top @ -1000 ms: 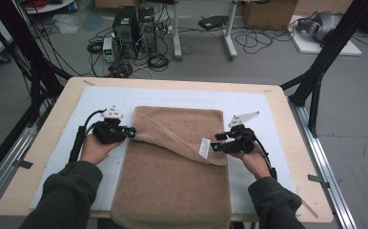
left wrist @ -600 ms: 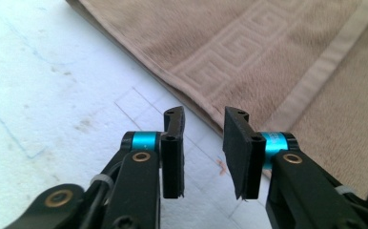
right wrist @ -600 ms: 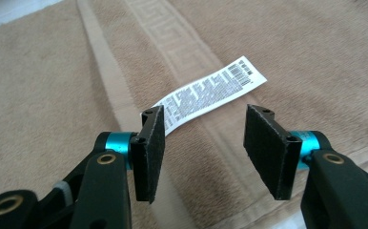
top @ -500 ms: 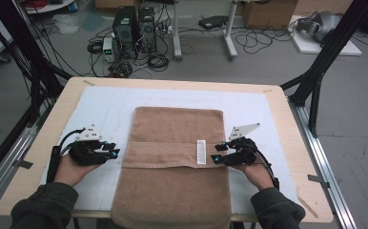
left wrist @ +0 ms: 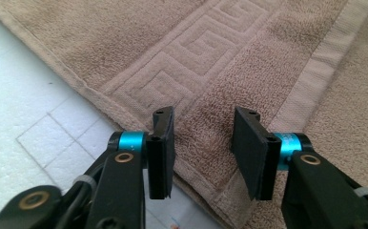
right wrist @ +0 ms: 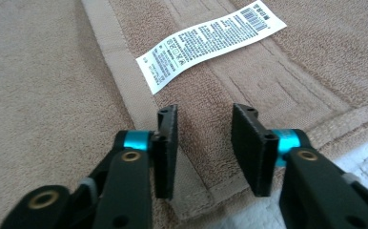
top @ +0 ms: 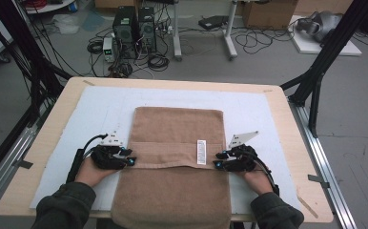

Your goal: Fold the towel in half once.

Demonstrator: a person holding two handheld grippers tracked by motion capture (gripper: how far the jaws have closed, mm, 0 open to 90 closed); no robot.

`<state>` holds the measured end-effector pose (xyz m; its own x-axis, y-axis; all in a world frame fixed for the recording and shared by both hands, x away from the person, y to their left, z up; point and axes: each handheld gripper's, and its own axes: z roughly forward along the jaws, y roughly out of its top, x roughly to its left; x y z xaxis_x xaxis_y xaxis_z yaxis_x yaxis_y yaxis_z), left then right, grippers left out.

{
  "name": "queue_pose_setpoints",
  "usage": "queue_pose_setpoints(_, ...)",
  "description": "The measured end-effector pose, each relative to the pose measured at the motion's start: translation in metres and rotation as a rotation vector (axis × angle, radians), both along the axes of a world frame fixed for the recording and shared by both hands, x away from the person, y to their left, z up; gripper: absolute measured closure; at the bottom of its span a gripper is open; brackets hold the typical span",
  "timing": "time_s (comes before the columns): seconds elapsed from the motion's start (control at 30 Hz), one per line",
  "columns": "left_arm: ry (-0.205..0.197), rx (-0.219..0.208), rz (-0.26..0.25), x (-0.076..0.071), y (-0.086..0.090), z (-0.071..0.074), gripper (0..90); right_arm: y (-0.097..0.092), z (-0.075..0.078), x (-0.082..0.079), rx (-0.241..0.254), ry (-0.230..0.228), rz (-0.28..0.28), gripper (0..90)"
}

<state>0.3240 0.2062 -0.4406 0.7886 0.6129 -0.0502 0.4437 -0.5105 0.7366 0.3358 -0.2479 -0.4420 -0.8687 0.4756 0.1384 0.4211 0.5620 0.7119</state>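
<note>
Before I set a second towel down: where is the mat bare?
Bare white mat lies beyond the towel's far edge and along its left and right sides. The near middle is crowded: the left tool and right tool flank the fold.

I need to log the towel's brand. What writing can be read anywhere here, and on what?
Care label sewn on the brown towel: several lines of small print and a barcode, all too small and blurred to read.
No other text is legible anywhere.

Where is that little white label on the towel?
In the high view the white label lies on the brown towel, on its folded edge, right of centre, near the right tongs.
</note>
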Motion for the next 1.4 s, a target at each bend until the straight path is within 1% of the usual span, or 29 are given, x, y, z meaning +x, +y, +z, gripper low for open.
queue_pose_setpoints(0.07, -0.021, 0.012, 0.003, -0.003, -0.002, 0.000, 68.7, 0.000, 0.000, 0.002, -0.003, -0.006, 0.001, 74.0)
queue_pose_setpoints(0.13, -0.037, 0.031, -0.007, -0.005, -0.006, 0.001, 77.4, 0.000, 0.000, 0.003, -0.005, -0.007, 0.005, 78.1)
queue_pose_setpoints(0.17, -0.041, 0.037, -0.005, -0.006, -0.007, 0.001, 79.4, 0.000, 0.000, 0.004, -0.003, -0.003, 0.008, 80.0)
queue_pose_setpoints(0.2, -0.040, 0.033, -0.008, -0.005, -0.007, 0.001, 81.3, 0.000, 0.000, 0.004, -0.001, 0.004, 0.016, 82.5)
queue_pose_setpoints(0.27, -0.029, 0.026, -0.013, -0.005, -0.005, 0.001, 82.7, 0.001, 0.002, 0.005, -0.002, 0.014, 0.021, 84.5)
queue_pose_setpoints(0.33, -0.032, 0.025, -0.007, -0.005, -0.005, 0.003, 83.9, 0.001, 0.004, 0.006, -0.001, 0.009, 0.025, 85.7)
queue_pose_setpoints(0.4, -0.034, 0.014, 0.000, -0.006, -0.002, 0.005, 84.5, 0.001, 0.010, 0.005, 0.004, -0.004, 0.028, 85.8)
queue_pose_setpoints(0.47, -0.036, -0.009, 0.013, -0.006, 0.002, 0.009, 84.7, 0.000, 0.016, 0.004, 0.020, -0.007, 0.035, 85.8)
queue_pose_setpoints(0.53, -0.033, -0.046, 0.027, -0.007, 0.006, 0.014, 84.8, -0.001, 0.023, 0.004, 0.030, -0.020, 0.048, 85.9)
queue_pose_setpoints(0.6, -0.031, -0.075, 0.034, -0.009, 0.009, 0.020, 84.8, -0.002, 0.032, 0.003, 0.040, -0.045, 0.052, 85.9)
queue_pose_setpoints(0.7, -0.062, -0.075, 0.029, -0.016, 0.012, 0.029, 84.8, -0.002, 0.042, -0.002, 0.065, -0.057, 0.060, 85.8)
queue_pose_setpoints(0.73, -0.071, -0.084, 0.031, -0.018, 0.013, 0.031, 84.8, -0.002, 0.043, -0.004, 0.064, -0.065, 0.068, 85.8)
queue_pose_setpoints(0.77, -0.071, -0.090, 0.031, -0.020, 0.013, 0.032, 84.8, -0.002, 0.044, -0.005, 0.058, -0.071, 0.073, 85.8)
queue_pose_setpoints(0.8, -0.070, -0.091, 0.030, -0.022, 0.014, 0.033, 84.9, -0.002, 0.044, -0.007, 0.062, -0.062, 0.078, 85.9)
queue_pose_setpoints(0.83, -0.070, -0.089, 0.026, -0.025, 0.013, 0.033, 84.9, -0.002, 0.043, -0.008, 0.061, -0.064, 0.081, 85.8)
queue_pose_setpoints(0.87, -0.072, -0.083, 0.020, -0.028, 0.013, 0.034, 84.9, -0.002, 0.043, -0.010, 0.061, -0.057, 0.083, 85.8)
queue_pose_setpoints(1.0, -0.092, -0.089, 0.008, -0.049, 0.013, 0.035, 85.1, -0.006, 0.048, -0.028, 0.086, -0.079, 0.098, 85.9)
queue_pose_setpoints(1.03, -0.098, -0.101, 0.008, -0.057, 0.013, 0.036, 85.1, -0.007, 0.051, -0.033, 0.092, -0.084, 0.109, 85.8)
queue_pose_setpoints(1.1, -0.121, -0.098, 0.004, -0.074, 0.015, 0.040, 85.1, -0.010, 0.056, -0.046, 0.089, -0.096, 0.121, 85.8)
queue_pose_setpoints(1.17, -0.121, -0.098, -0.004, -0.092, 0.015, 0.043, 85.2, -0.011, 0.062, -0.060, 0.097, -0.105, 0.151, 85.8)
queue_pose_setpoints(1.2, -0.120, -0.094, -0.015, -0.100, 0.016, 0.045, 85.2, -0.010, 0.065, -0.068, 0.100, -0.102, 0.167, 85.8)
queue_pose_setpoints(1.27, -0.103, -0.102, -0.045, -0.112, 0.018, 0.047, 84.0, -0.010, 0.068, -0.080, 0.124, -0.086, 0.211, 83.7)
queue_pose_setpoints(1.3, -0.095, -0.108, -0.051, -0.115, 0.019, 0.047, 80.3, -0.010, 0.069, -0.084, 0.127, -0.079, 0.237, 78.8)
queue_pose_setpoints(1.33, -0.092, -0.104, -0.054, -0.115, 0.020, 0.048, 72.1, -0.010, 0.070, -0.086, 0.128, -0.085, 0.224, 71.8)
queue_pose_setpoints(1.37, -0.088, -0.100, -0.049, -0.111, 0.019, 0.049, 65.9, -0.011, 0.070, -0.085, 0.140, -0.078, 0.218, 70.7)
queue_pose_setpoints(1.4, -0.092, -0.100, -0.043, -0.107, 0.018, 0.050, 60.3, -0.013, 0.069, -0.080, 0.152, -0.081, 0.203, 67.0)
